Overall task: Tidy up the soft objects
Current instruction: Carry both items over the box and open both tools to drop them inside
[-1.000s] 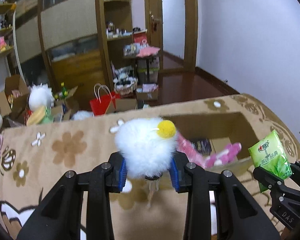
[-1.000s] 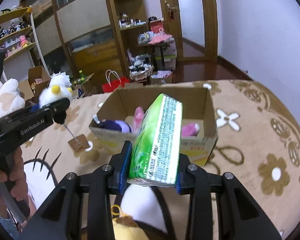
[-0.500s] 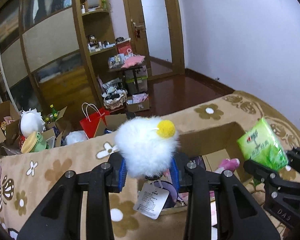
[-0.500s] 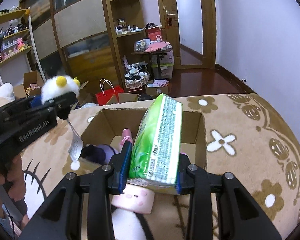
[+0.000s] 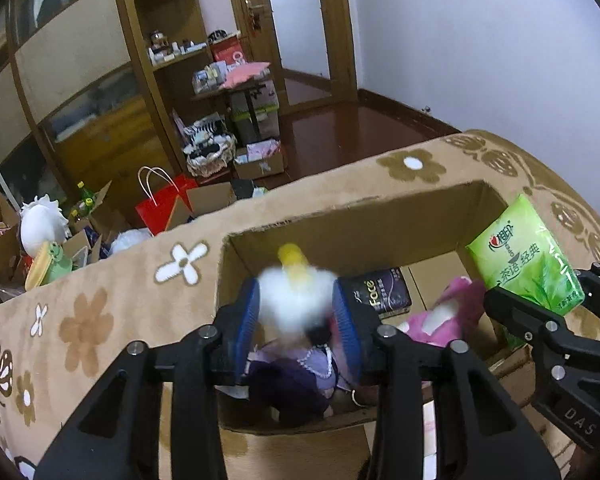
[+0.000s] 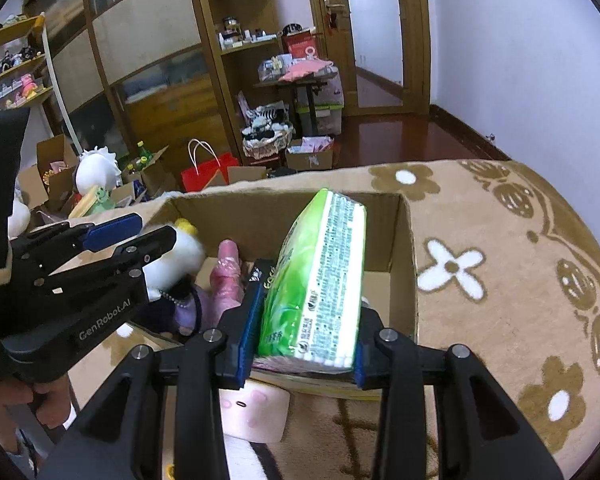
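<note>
Holding purple and pink toys, the box sits beneath my left gripper, just widened around the chick; my right gripper clamps the tissues.

1 cardboard box, 1 green tissue pack, perhaps 3 plush toys.

White fluffy toy topped with yellow, green tissue pack edged in white, brown cardboard box, tan blanket patterned with brown and white flowers, blue pads, red bag
</note>
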The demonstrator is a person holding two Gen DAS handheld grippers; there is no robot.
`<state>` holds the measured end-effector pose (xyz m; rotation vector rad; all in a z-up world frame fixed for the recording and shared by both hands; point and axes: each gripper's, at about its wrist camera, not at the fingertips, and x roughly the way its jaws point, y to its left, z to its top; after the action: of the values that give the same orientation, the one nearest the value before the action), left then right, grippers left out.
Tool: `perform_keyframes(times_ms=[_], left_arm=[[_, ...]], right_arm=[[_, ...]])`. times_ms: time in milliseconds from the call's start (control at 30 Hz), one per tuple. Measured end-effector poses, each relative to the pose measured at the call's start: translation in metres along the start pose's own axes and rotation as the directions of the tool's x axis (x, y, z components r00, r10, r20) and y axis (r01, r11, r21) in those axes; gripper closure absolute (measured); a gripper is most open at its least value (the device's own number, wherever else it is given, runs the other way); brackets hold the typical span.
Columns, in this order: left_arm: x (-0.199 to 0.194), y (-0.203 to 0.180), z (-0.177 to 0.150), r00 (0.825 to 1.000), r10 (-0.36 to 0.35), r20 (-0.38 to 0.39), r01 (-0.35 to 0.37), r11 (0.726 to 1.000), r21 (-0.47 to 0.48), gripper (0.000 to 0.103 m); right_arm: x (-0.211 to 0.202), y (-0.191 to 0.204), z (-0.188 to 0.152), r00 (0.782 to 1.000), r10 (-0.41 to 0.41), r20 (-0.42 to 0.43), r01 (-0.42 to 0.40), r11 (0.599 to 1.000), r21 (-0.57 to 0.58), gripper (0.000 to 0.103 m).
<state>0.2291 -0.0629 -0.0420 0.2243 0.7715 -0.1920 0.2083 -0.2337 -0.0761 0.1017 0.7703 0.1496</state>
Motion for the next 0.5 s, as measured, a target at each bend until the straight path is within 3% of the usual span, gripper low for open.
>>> perform_keyframes(times_ms=[67,133,200,333,400,500], left_arm=[[-0.002,0.001,-0.002,1.0,0.007,0.011,-0.007,1.0,-0.007,0.043],[-0.003,0.003,-0.003,1.0,0.008,0.013,-0.008,1.0,-0.018,0.041],[-0.002,0.008,-0.003,1.0,-0.001,-0.004,0.001,0.999,-0.033,0.035],[-0.007,0.016,-0.004,1.0,-0.002,-0.011,0.001,0.998,-0.061,0.025],[-0.01,0.019,-0.004,1.0,-0.003,-0.015,0.002,0.997,-0.076,0.021],[-0.019,0.025,-0.003,1.0,0.001,-0.022,-0.002,0.996,-0.091,0.011]], right_arm=[[0.003,-0.002,-0.002,1.0,0.001,-0.01,-0.001,1.0,0.007,0.063],[0.005,-0.006,-0.005,1.0,0.006,-0.015,-0.005,1.0,0.02,0.061],[0.004,-0.008,-0.005,1.0,0.003,-0.015,-0.003,1.0,0.031,0.049],[-0.004,-0.01,-0.005,1.0,-0.003,0.003,0.003,0.999,0.043,0.033],[-0.007,-0.011,-0.004,1.0,-0.012,0.002,0.011,0.999,0.047,0.015],[-0.015,-0.011,-0.004,1.0,0.002,0.007,-0.003,0.998,0.064,0.007]])
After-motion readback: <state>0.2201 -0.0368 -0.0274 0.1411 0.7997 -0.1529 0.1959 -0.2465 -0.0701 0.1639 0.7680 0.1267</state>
